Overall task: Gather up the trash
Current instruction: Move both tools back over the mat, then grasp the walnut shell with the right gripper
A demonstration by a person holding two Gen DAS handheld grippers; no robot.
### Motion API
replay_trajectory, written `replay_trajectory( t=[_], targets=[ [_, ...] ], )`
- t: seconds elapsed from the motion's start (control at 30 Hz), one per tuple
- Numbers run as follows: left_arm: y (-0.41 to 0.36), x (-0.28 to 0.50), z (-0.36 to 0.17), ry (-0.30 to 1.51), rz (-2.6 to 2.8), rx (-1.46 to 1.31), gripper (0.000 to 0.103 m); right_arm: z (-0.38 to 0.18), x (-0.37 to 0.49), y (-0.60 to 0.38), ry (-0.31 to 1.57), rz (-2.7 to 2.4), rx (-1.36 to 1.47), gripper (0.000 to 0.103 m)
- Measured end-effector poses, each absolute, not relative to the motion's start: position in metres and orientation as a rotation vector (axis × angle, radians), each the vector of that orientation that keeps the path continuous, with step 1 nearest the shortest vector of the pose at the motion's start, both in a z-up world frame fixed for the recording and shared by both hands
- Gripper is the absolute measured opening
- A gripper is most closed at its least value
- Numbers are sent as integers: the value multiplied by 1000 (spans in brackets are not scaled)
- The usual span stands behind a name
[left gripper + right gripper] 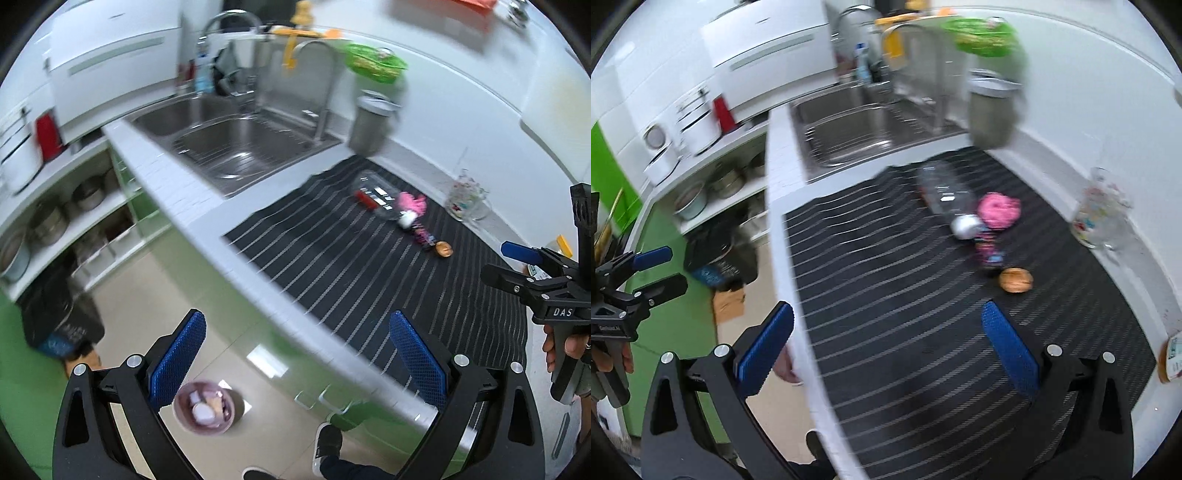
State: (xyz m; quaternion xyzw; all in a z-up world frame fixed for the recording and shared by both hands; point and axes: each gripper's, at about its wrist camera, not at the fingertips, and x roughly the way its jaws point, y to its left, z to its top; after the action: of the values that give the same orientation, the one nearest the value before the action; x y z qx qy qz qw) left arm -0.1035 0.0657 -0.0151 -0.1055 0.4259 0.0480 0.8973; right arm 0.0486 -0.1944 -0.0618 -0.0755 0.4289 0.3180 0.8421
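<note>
Both grippers, left gripper (297, 350) and right gripper (888, 347), hang wide open and empty above the near counter (798, 295), so the reach is starting: next comes lowering onto the far trash (988, 225) beside the glass mug (1102, 218).

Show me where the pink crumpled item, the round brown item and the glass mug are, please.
pink crumpled item (999, 210): right wrist view, its middle.
round brown item (1015, 280): right wrist view, its top.
glass mug (466, 197): left wrist view, its printed wall.
</note>
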Motion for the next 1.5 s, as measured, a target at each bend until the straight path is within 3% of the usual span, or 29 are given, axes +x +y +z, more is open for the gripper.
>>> replay_trajectory(
  t=[0.3,0.7,0.73,0.8,0.97,1.07,1.17,1.5],
  targets=[
    [18,-40,-23,916,47,-175,96,-90,117,-244,969,600,-160,100],
    [4,29,-50,992,-18,-148,96,-155,185,-232,1106,600,-211,99],
    [4,32,-52,997,-19,-146,96,-158,187,-230,1112,603,-212,97],
    [6,39,-58,1012,-19,-146,96,-167,192,-228,1133,603,-223,82],
    [8,51,-69,1036,-23,-154,96,-180,201,-223,1157,623,-241,70],
    [7,57,-72,1043,-28,-155,96,-185,206,-219,1172,627,-257,50],
    [6,61,-74,1045,-36,-157,96,-187,208,-218,1177,636,-265,37],
    [-5,80,-70,1049,-35,-167,96,-157,202,-228,1140,648,-222,37]
  ],
)
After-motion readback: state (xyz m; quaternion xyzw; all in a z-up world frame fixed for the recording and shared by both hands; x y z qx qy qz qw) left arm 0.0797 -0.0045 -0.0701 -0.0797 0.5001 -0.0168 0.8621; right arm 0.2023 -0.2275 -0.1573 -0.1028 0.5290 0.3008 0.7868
